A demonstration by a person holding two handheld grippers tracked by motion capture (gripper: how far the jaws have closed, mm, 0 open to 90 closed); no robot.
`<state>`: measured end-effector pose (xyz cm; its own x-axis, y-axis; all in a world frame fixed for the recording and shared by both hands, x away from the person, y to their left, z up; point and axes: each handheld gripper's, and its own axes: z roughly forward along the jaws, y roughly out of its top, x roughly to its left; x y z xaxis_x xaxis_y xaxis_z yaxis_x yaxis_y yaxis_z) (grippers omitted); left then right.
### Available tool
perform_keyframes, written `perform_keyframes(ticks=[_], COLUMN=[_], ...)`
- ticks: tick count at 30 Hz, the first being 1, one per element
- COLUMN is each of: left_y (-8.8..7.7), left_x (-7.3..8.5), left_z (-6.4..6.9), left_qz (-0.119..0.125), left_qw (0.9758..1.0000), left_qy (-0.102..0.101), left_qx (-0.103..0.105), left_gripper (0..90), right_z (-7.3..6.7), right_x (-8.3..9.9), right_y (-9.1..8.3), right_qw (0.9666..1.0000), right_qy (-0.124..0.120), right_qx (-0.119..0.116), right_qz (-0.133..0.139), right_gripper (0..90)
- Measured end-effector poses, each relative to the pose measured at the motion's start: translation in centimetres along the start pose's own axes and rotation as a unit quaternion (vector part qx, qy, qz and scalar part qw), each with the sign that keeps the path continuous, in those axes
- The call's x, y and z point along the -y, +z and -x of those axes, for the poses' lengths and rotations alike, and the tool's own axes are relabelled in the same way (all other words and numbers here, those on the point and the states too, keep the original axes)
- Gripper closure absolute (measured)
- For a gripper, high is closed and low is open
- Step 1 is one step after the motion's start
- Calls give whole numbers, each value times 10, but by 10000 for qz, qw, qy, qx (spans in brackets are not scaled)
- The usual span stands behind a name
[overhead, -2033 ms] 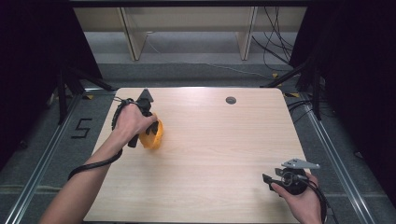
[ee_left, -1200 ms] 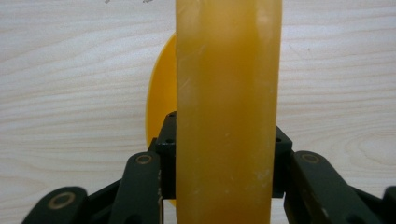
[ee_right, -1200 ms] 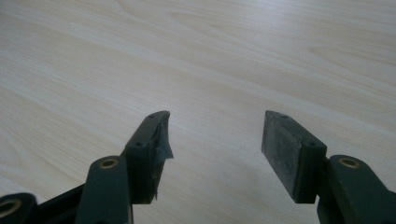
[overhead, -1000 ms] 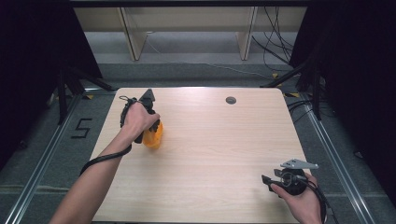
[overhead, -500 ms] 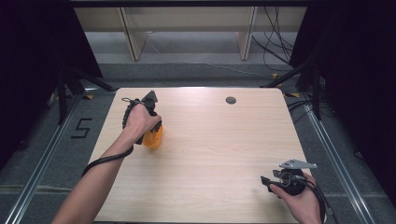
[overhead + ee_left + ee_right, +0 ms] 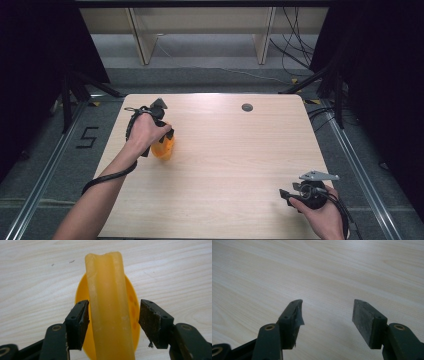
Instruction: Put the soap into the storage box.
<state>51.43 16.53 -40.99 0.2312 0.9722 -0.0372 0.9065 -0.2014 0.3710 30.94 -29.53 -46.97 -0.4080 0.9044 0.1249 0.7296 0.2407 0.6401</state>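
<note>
A single legible mark: the numeral "5" (image 6: 87, 137), formed in black strokes on the grey floor (image 6: 45, 165) to the left of the surface (image 6: 240, 165), seen in the high view. It lies between the metal floor rail and the surface's left edge, reading upright from the person's side. No lettering, brand or label can be read on the surface itself, on the yellow object, or on either gripper, in the high view or in the two gripper views.
</note>
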Motion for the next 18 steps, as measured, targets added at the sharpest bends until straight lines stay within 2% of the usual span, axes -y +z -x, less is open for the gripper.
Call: perform_keyframes(ticks=[1,3,4,6,7,8,9,10,14,16,18], left_y=[-2,-7,-10,-16,-19,-21,-25,-27,-34,-38,-43], left_x=[2,7,8,12,14,16,17,19,30,36,45], left_z=[0,-1,-2,-1,-2,-3,-5,-6,-8,-9,-12], left_qz=[52,233,286,435,535,608,652,710,873,921,1069], left_qw=[10000,9995,9991,9989,9983,9979,9973,9966,9953,9947,9931], left_qy=[50,230,325,188,238,231,348,408,402,455,480], left_qx=[10,21,13,12,4,32,38,32,102,88,89], left_gripper=[395,374,363,360,355,347,335,329,322,321,321], right_z=[2,-1,-1,0,1,1,-2,-1,1,-1,-1], right_x=[1,0,0,-1,-1,-1,0,0,-1,0,0], right_y=[2,-1,-1,-1,0,0,-1,-1,0,-2,-1], right_qw=[9999,10000,10000,9999,9997,9998,10000,10000,9999,10000,10000], right_qy=[-133,4,-17,-73,-178,-162,1,-48,-115,-1,-3], right_qx=[16,31,31,35,37,38,41,51,26,49,55], right_qz=[77,13,31,103,133,115,50,68,125,30,30], right_gripper=[415,415,415,415,415,415,415,415,415,415,415])
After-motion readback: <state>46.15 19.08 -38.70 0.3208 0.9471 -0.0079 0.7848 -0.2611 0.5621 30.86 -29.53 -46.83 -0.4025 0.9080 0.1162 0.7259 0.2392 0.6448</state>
